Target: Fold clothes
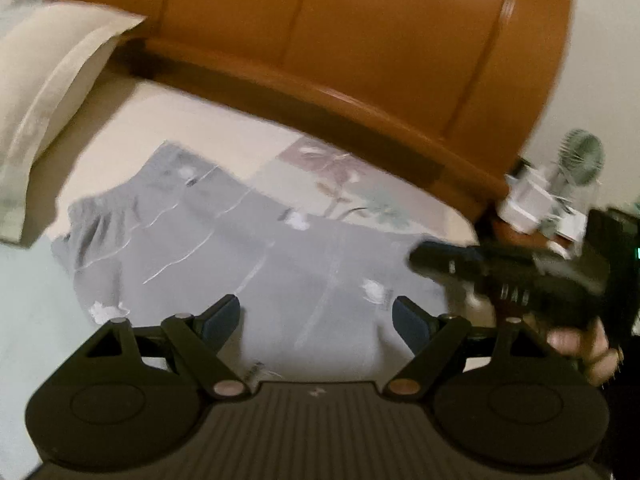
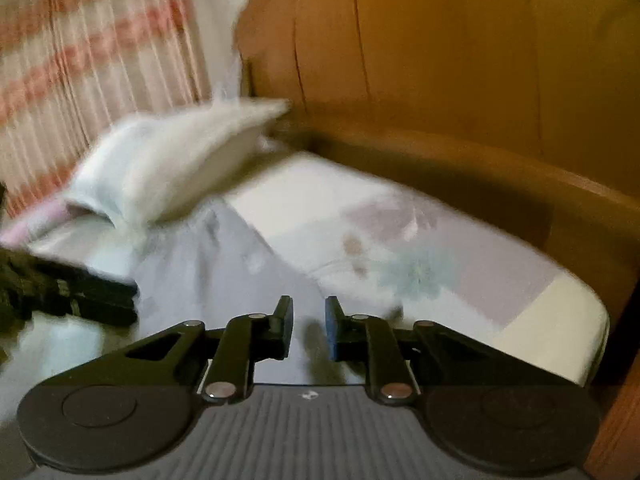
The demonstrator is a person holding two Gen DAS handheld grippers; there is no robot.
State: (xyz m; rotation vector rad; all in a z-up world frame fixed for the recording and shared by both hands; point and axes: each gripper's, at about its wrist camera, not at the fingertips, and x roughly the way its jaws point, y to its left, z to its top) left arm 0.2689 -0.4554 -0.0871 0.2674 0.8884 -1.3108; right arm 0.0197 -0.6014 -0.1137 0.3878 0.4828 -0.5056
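Observation:
A grey garment (image 1: 260,248) with small white motifs lies spread on the bed, creased at its left end. My left gripper (image 1: 316,312) hovers over its near edge, open wide with nothing between its fingers. My right gripper (image 1: 424,256) comes in from the right, held by a hand (image 1: 580,344), its tips at the garment's right edge. In the right wrist view the right gripper (image 2: 309,312) has a narrow gap between its pads over the grey garment (image 2: 208,264); no cloth shows pinched. The left gripper (image 2: 134,300) is blurred at the left.
A floral bed sheet (image 1: 340,184) covers the mattress. A cream pillow (image 1: 48,100) lies at the left. The brown padded headboard (image 1: 360,40) runs along the far side. A small fan (image 1: 580,156) and white items stand at the right. A striped curtain (image 2: 80,60) hangs behind.

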